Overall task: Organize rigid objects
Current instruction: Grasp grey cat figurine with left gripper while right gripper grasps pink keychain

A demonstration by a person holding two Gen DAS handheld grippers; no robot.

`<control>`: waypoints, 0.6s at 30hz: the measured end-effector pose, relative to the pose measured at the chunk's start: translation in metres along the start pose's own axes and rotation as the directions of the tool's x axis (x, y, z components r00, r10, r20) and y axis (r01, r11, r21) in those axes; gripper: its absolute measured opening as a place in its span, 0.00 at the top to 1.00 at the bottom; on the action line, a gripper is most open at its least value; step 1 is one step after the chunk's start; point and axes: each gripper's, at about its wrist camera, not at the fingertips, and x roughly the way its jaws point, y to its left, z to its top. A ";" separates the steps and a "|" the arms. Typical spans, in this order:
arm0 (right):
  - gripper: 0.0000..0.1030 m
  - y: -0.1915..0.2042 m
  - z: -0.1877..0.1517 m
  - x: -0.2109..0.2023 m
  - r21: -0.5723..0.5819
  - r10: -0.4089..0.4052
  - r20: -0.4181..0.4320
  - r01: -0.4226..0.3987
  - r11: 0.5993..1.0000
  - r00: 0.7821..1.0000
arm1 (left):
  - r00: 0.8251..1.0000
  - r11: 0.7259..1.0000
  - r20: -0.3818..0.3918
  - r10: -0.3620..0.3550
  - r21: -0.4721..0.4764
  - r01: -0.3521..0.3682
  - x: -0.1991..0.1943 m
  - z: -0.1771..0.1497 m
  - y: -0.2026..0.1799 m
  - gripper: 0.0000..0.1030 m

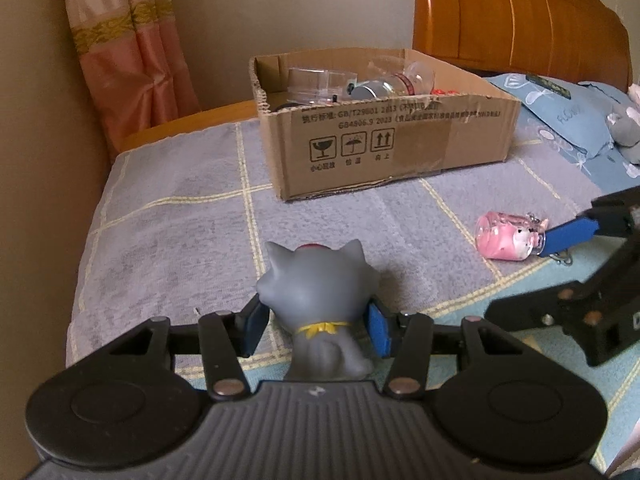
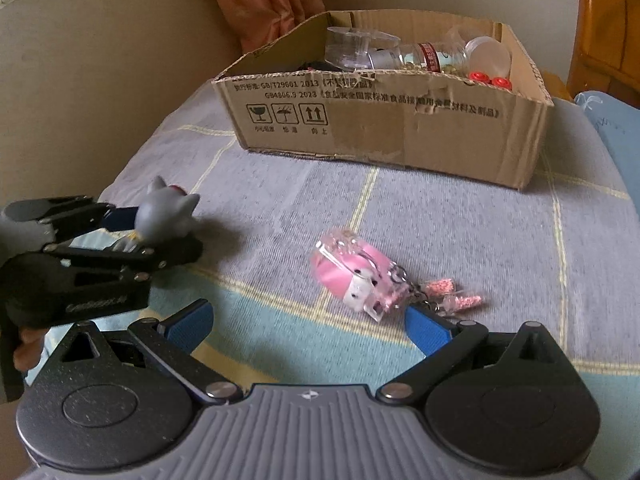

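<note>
Bed (image 1: 168,216), box (image 1: 400,140) at far edge. Left gripper (image 1: 316,326) pinches cat figure (image 1: 320,300): lift straight. Right gripper (image 2: 308,330) spread; centre on pink keychain (image 2: 356,280) first.

we see our left gripper (image 1: 318,322) as a black linkage of flat bars joined by round silver rivets, with blue textured pads on its fingertips (image 1: 379,329). its base is a ribbed grey plastic plate flanked by two round black discs, with a small white star-like mark at the plate's top edge. our right gripper (image 2: 308,326) has the same build: black bars, silver rivets, blue pads (image 2: 426,330). raised lettering, too blurred to read, runs along the left gripper's black side block.
</note>
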 end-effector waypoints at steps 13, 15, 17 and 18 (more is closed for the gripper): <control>0.02 0.007 0.024 0.025 -0.013 -0.098 0.043 0.098 0.995 0.994 | 1.000 0.999 -0.005 -0.021 -0.034 0.020 0.002 -0.003 0.012 0.50; 0.07 0.010 0.026 0.028 -0.023 -0.136 0.053 0.138 0.990 0.989 | 1.000 0.999 -0.006 -0.020 -0.033 0.020 0.002 -0.003 0.012 0.50; 0.16 0.013 0.028 0.030 -0.032 -0.175 0.060 0.178 0.984 0.983 | 1.000 0.999 -0.004 -0.021 -0.033 0.021 0.003 -0.003 0.012 0.50; 0.18 0.014 0.028 0.030 -0.031 -0.191 0.063 0.194 0.981 0.979 | 1.000 0.999 -0.004 -0.022 -0.031 0.022 0.003 -0.003 0.013 0.50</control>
